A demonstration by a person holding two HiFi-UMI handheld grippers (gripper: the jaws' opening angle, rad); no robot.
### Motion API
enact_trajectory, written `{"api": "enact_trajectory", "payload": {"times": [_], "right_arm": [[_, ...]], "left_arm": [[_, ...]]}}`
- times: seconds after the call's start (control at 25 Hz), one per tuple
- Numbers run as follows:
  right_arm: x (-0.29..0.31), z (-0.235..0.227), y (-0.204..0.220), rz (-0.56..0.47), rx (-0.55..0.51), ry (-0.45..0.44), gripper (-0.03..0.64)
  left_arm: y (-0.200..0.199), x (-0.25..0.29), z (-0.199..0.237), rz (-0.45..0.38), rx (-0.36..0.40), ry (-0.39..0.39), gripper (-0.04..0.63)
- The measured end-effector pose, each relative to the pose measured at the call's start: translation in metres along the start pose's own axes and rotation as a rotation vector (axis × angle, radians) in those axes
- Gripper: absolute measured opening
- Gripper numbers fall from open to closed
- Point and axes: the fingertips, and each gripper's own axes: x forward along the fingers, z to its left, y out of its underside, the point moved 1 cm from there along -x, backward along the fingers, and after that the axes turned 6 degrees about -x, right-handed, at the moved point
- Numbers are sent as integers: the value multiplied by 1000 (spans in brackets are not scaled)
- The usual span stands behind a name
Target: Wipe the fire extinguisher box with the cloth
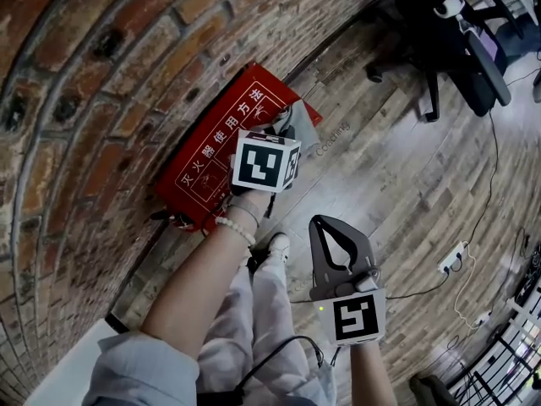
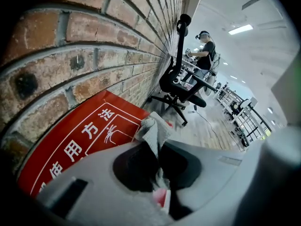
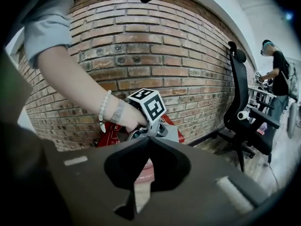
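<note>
Left tool (image 2: 157,149): jaws clamped on grey cloth (image 2: 151,128), at far end of red box (image 1: 211,163). Right tool (image 3: 149,142): jaws together, empty, nearer, clear of box. Box against brick wall (image 1: 93,83); chair (image 2: 181,79) beyond. Box's near part hidden by left tool.

Fire extinguisher box (image 1: 221,149): on the floor (image 1: 385,172), against the brick wall (image 1: 93,91).
Cloth (image 2: 153,129): in my left hand-held gripper (image 2: 158,160), at the box's chair-side edge.
Right hand-held gripper (image 3: 148,139): apart from the box, over the floor.
Chair (image 1: 452,53): beyond the box.
</note>
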Motion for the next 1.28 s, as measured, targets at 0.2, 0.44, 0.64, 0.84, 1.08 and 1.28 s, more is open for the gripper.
{"api": "enact_trajectory", "payload": {"times": [0.2,0.44,0.64,0.84,1.08,1.28], "right_arm": [[3,7,-6,-4,-12,-9,6],[5,15,-13,-8,-23,-20,6],[6,25,-16,-8,-36,-34,6],[7,35,-20,-10,-43,-46,6],[8,47,-24,-12,-56,-62,7],[10,59,-28,-18,-69,-78,6]], "left_arm": [[7,-9,7,-3,-15,-8,12],[18,-19,16,4,-33,-15,12],[27,-30,24,2,-41,-31,12],[39,-44,33,-3,-57,-51,14],[57,-60,45,-3,-85,-70,12],[70,-75,55,-13,-123,-91,12]]}}
